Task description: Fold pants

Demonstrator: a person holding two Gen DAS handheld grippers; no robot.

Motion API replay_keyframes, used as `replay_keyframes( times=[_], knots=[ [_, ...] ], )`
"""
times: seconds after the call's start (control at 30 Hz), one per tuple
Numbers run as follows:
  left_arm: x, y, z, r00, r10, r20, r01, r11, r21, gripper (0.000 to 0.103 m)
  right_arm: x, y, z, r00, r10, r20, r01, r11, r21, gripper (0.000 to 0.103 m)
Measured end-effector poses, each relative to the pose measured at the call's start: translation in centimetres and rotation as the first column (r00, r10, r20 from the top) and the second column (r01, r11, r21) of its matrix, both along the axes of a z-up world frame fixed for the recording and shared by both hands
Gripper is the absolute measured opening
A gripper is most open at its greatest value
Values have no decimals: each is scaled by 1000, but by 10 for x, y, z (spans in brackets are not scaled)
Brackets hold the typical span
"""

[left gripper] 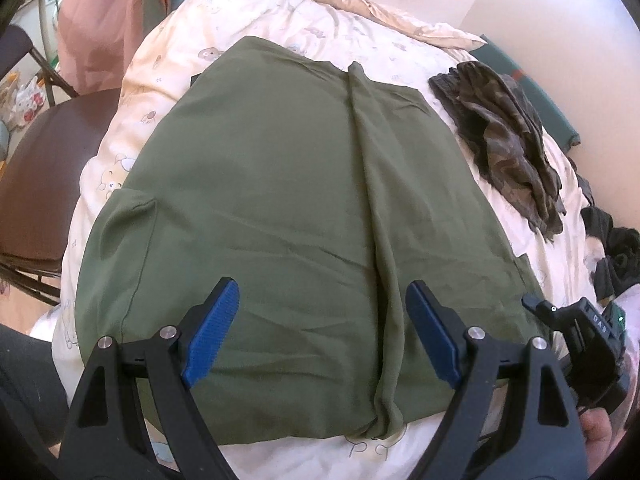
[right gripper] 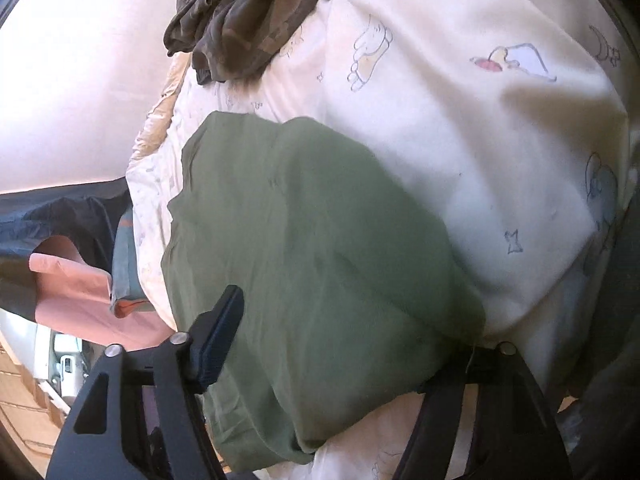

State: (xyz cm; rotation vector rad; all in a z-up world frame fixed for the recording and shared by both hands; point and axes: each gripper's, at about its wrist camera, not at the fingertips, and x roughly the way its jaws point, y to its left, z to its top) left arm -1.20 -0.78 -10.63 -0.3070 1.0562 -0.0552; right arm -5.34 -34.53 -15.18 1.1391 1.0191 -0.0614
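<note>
The cream cartoon-print duvet [left gripper: 280, 16] covers the bed, and my olive-green pants [left gripper: 280, 184] lie spread flat across it, a long crease running down their middle. A crumpled camouflage garment [left gripper: 504, 136] sits on the duvet just beside the pants. My left gripper [left gripper: 322, 332] hangs over the near end of the pants, jaws wide and holding nothing. My right gripper [right gripper: 340, 340] has pants cloth between its jaws; one finger is hidden under the fabric, so I cannot tell whether it grips
</note>
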Motion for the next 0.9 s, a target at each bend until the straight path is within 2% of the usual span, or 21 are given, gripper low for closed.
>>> replay_keyframes(
  times=[0.03, 0.07, 0.17, 0.27, 0.43, 0.53, 0.6, 0.63, 0.7, 0.73, 0.77, 0.83, 0.9],
  knots=[
    [0, 0, 0, 1000, -1, 0, 1, 1000, 3, 83, -2, -3, 2, 1000, 9, -3, -9, 1000, -23, 24],
    [0, -1, 0, 1000, -5, -1, 5, 1000, 3, 83, -5, -6, 9, 1000, 20, 1, -20, 997, -76, 14],
    [8, -4, 3, 999, -25, -20, 25, 999, 31, 83, -3, -5, 32, 996, 48, 71, -35, 984, -173, 9],
    [25, -9, 11, 998, -46, -35, 48, 997, 65, 83, 3, 10, 62, 979, 141, 149, -95, 956, -279, 8],
    [90, -38, 42, 991, -114, -67, 123, 983, 137, 83, 0, 45, 97, 917, 306, 254, -182, 891, -416, 7],
    [144, -73, 61, 980, -171, -101, 187, 965, 182, 83, 2, 56, 104, 894, 353, 277, -212, 876, -433, 7],
    [180, -107, 65, 964, -228, -137, 255, 938, 235, 83, 4, 61, 106, 883, 375, 283, -231, 871, -434, 7],
    [201, -130, 65, 950, -266, -163, 302, 912, 276, 83, 6, 64, 106, 875, 392, 284, -246, 866, -435, 7],
    [226, -163, 61, 935, -299, -191, 347, 881, 323, 83, 10, 71, 106, 862, 422, 280, -265, 847, -460, 7],
    [240, -183, 55, 920, -323, -223, 384, 860, 337, 83, 13, 73, 105, 859, 430, 278, -272, 843, -464, 7],
    [251, -202, 47, 902, -349, -256, 423, 835, 353, 83, 16, 73, 104, 857, 434, 277, -280, 844, -457, 7],
    [273, -245, 21, 860, -393, -324, 503, 756, 420, 83, 22, 74, 101, 852, 448, 271, -299, 842, -450, 7],
    [290, -270, -7, 840, -383, -384, 534, 710, 459, 83, 27, 76, 99, 848, 463, 259, -317, 834, -451, 7]
  ],
)
